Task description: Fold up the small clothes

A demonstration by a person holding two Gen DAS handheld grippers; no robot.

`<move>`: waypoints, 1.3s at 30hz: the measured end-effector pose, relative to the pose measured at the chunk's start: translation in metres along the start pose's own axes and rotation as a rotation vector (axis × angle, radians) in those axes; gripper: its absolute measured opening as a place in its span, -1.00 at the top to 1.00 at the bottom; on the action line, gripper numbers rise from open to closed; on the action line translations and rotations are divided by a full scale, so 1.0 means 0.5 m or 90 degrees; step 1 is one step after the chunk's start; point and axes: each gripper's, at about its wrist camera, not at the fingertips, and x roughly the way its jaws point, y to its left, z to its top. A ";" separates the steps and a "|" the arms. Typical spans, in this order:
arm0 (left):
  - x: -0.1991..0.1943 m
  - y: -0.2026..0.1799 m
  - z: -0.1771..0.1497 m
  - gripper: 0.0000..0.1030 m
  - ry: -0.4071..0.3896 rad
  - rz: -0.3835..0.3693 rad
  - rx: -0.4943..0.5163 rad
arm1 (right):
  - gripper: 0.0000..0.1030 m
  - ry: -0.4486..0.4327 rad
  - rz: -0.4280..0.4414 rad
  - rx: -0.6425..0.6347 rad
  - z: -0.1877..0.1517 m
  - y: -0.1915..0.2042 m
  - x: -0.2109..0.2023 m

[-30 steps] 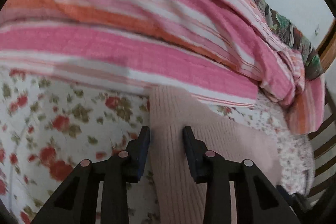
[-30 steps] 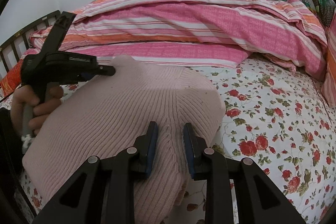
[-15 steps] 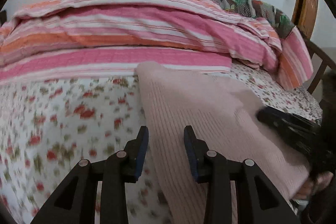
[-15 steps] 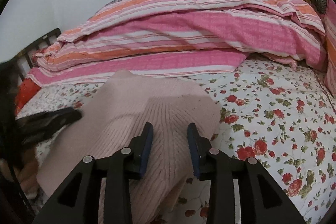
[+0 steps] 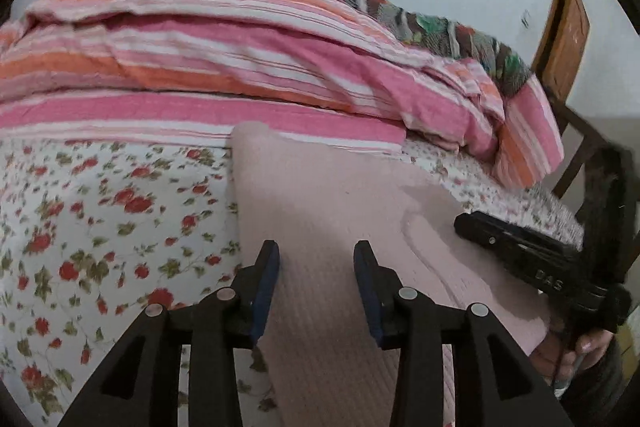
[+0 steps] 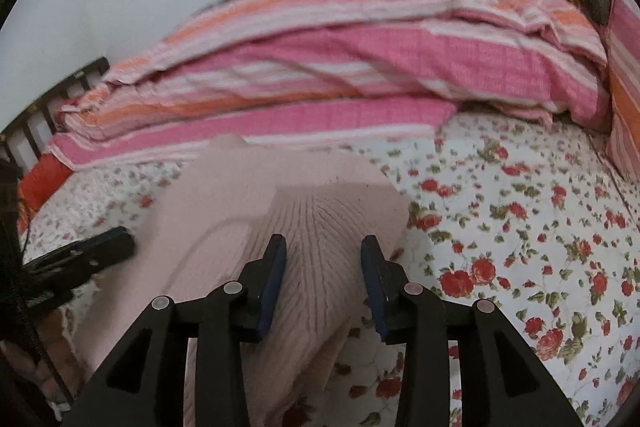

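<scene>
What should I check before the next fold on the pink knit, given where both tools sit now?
1. Left tool released: ok, it has just been opening, the pink knit under it, pads apart.
2. Right tool released: ok, it has just been opening over the knit's bunched ridge.
3. Knit lying flat: not ok, raised ribbed fold under the right tool.
4. Knit fully on the floral sheet: cannot tell, near edge out of view.
5. Striped quilt clear of the knit: cannot tell, far edge meets it.
</scene>
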 end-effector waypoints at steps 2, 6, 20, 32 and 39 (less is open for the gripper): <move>0.010 -0.017 -0.004 0.20 0.008 0.032 0.031 | 0.26 0.014 -0.015 -0.034 -0.012 0.018 0.010; 0.016 -0.041 -0.021 0.19 0.005 0.077 0.087 | 0.27 0.022 -0.035 -0.048 -0.028 0.022 0.020; 0.018 -0.043 -0.029 0.15 0.002 0.080 0.091 | -0.02 0.033 -0.024 0.004 -0.034 -0.007 0.023; 0.013 -0.010 -0.022 0.02 0.003 0.033 0.043 | -0.18 0.032 0.050 0.068 -0.036 -0.027 -0.036; 0.008 -0.017 -0.023 0.00 -0.011 0.038 0.044 | 0.70 -0.006 0.033 0.050 -0.053 0.001 -0.052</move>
